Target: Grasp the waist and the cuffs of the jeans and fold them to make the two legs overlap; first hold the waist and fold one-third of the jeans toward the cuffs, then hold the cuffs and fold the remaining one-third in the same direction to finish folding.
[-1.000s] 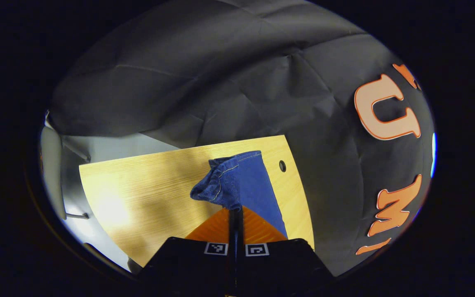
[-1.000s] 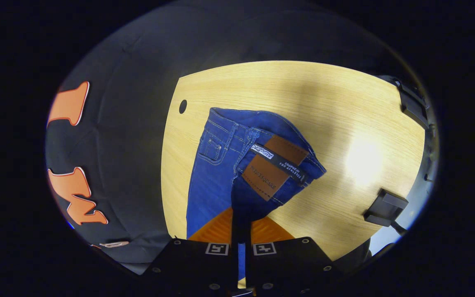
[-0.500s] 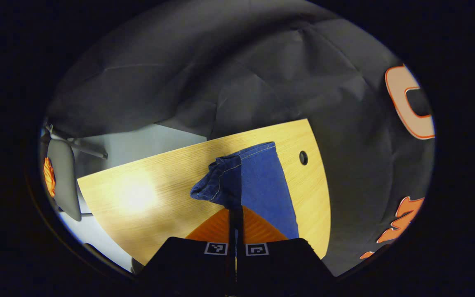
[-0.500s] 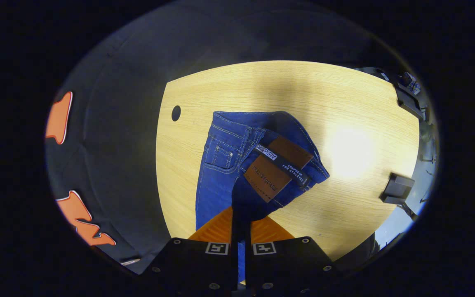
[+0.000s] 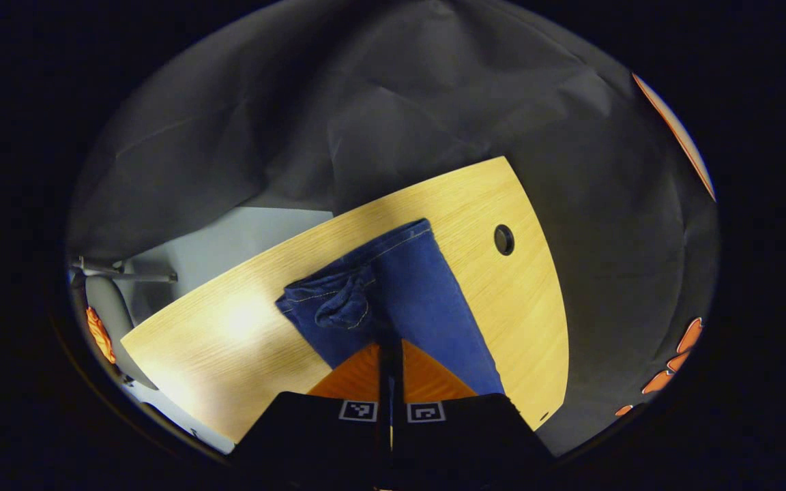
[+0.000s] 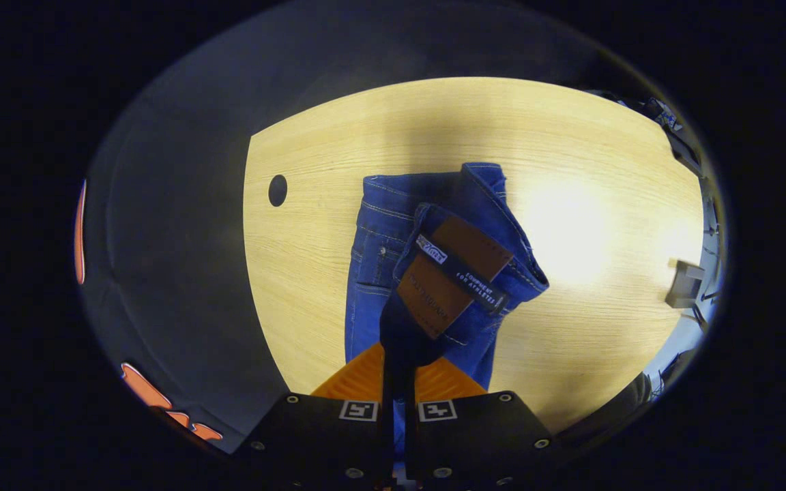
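Jeans [image 6: 379, 273] lie along tabletop [image 6: 584, 170] edge near grommet hole [image 6: 278, 190] | left tool [image 5: 390, 351] clamped on cuff [image 5: 338, 307] | right tool [image 6: 398, 361] clamped on waist with leather patch [image 6: 451, 276] | bare wood spreads toward far edge

Black gripper [image 6: 398, 368] body, square markers, screws.

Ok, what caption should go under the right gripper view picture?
Right gripper shut on the jeans at the waist, carrying it over the wooden table.
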A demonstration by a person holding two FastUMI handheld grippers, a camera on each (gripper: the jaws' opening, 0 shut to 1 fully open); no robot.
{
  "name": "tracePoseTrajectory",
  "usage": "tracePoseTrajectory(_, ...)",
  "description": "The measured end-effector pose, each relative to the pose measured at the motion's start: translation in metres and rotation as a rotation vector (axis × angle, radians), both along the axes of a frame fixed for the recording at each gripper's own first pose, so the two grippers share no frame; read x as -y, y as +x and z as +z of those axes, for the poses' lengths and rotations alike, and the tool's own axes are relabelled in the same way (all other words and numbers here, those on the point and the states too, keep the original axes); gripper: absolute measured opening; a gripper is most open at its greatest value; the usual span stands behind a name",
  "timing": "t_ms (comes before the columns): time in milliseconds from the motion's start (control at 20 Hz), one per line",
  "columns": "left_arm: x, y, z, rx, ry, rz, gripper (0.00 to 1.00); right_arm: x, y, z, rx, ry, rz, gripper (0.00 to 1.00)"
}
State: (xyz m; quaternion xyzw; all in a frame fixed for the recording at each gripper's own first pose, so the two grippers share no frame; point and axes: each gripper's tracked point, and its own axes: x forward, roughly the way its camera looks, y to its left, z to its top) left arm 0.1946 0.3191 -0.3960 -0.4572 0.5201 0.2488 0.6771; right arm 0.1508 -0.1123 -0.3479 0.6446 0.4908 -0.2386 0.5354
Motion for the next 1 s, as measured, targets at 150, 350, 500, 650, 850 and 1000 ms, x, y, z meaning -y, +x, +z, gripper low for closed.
tracePoseTrajectory(150, -0.004, 0.022, -0.013, -0.012, 0.013, 0.002, 0.01, -0.004, 0.015, -0.011, -0.014, 0.048, -0.003, 0.07)
tracePoseTrajectory(350, -0.025, 0.045, -0.016, 0.02, 0.11, -0.017, 0.06, -0.007, 0.033, -0.023, -0.048, 0.12, -0.055, 0.07)
tracePoseTrajectory(500, -0.046, 0.06, 0.006, 0.085, 0.229, -0.057, 0.13, -0.004, 0.037, -0.023, -0.02, 0.084, -0.016, 0.08)
tracePoseTrajectory(650, -0.027, 0.079, 0.027, 0.211, 0.22, -0.111, 0.17, 0.0, 0.059, 0.003, 0.128, 0.042, 0.0, 0.3)
tracePoseTrajectory(850, -0.003, 0.093, 0.072, 0.377, 0.345, -0.21, 0.62, 0.014, 0.052, 0.022, 0.202, -0.075, 0.059, 0.68)
tracePoseTrajectory(1000, 0.019, 0.099, 0.114, 0.485, 0.415, -0.278, 0.82, 0.024, 0.036, 0.025, 0.23, -0.162, 0.116, 0.8)
